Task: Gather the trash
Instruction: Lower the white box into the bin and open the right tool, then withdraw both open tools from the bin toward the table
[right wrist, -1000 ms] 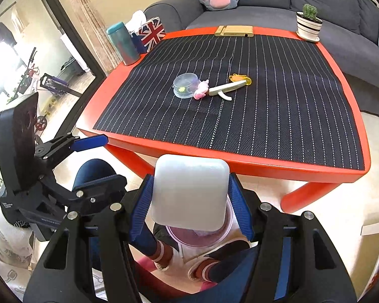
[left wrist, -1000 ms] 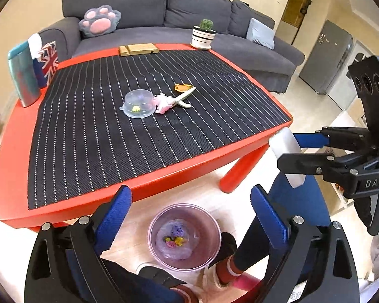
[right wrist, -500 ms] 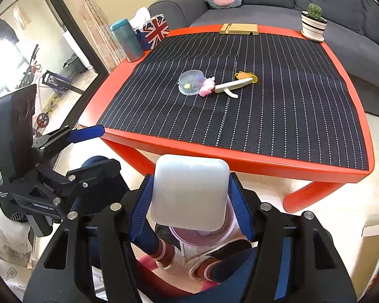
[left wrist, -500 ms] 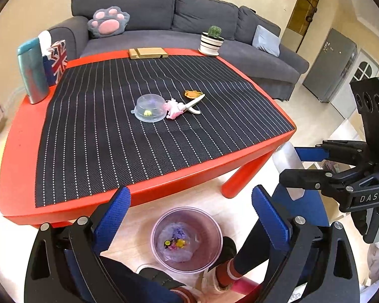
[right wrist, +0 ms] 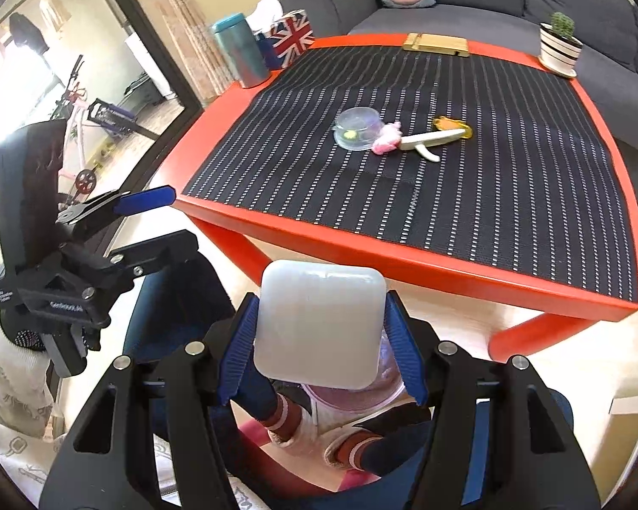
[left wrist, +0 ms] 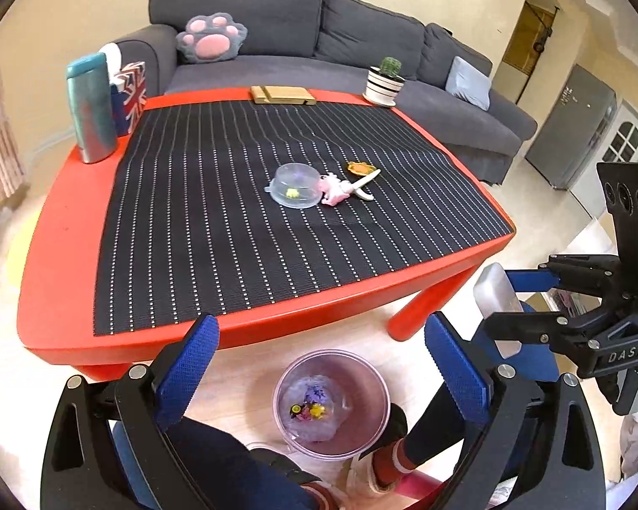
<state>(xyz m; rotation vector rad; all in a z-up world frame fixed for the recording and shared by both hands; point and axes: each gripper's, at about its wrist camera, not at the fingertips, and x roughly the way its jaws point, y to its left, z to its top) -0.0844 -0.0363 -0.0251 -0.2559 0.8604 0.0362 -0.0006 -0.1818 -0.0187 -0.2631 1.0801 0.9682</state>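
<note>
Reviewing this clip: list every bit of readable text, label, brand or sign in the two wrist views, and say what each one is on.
"DAS": white letters on the black body of the right tongs, seen from the left wrist; any further letters are cut off.
Small white print on the black body of the left tongs, seen from the right wrist: too blurred to read.
Union Jack pattern, no words, on the flag-printed tissue box.
Nothing else carries legible text.

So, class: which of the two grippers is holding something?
The right gripper: its pads clamp a white rounded box. The left gripper is open, empty.
</note>
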